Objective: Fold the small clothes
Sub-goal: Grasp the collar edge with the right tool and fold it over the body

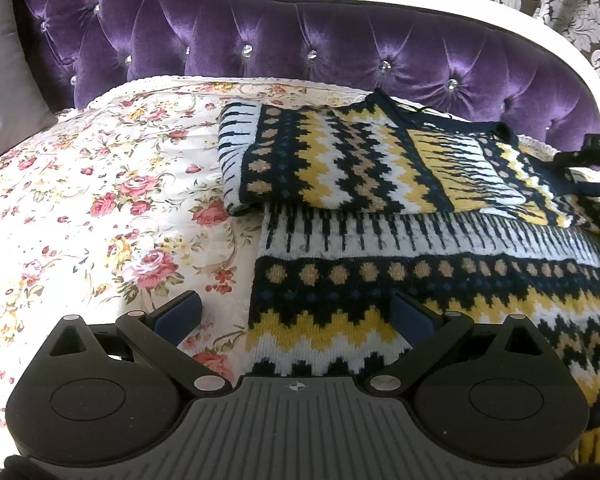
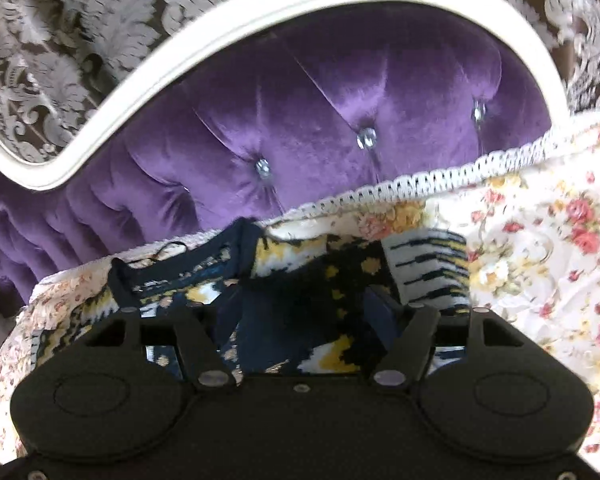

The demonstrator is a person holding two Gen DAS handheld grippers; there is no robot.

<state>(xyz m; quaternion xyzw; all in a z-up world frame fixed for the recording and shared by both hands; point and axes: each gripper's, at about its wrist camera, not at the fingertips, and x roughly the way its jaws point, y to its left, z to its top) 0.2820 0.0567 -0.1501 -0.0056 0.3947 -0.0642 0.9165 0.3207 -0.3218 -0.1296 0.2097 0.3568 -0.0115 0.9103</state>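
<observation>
Bed (image 1: 100, 184): covered by floral quilt, backed by tufted purple headboard (image 1: 260, 40); serves as the folding surface.
Sweater (image 1: 420, 280): knitted, navy, yellow and white zigzags; lies flat on the quilt toward the headboard, body spread, sleeve (image 1: 320, 160) already laid across the upper part.
Step in hand: judged mid-fold; one sleeve brought over, second side and final halving still to do.
Right tool (image 2: 304, 312): released, jaws apart, knit lying between them but not pinched; sits low over the collar end near the headboard.
Left tool (image 1: 296, 312): released, jaws wide, hovering over the sweater's near side edge, nothing grasped.
Next move calls for: clenching on a single edge of the knit, lifting clear, carrying across without dragging the folded sleeve loose.
</observation>
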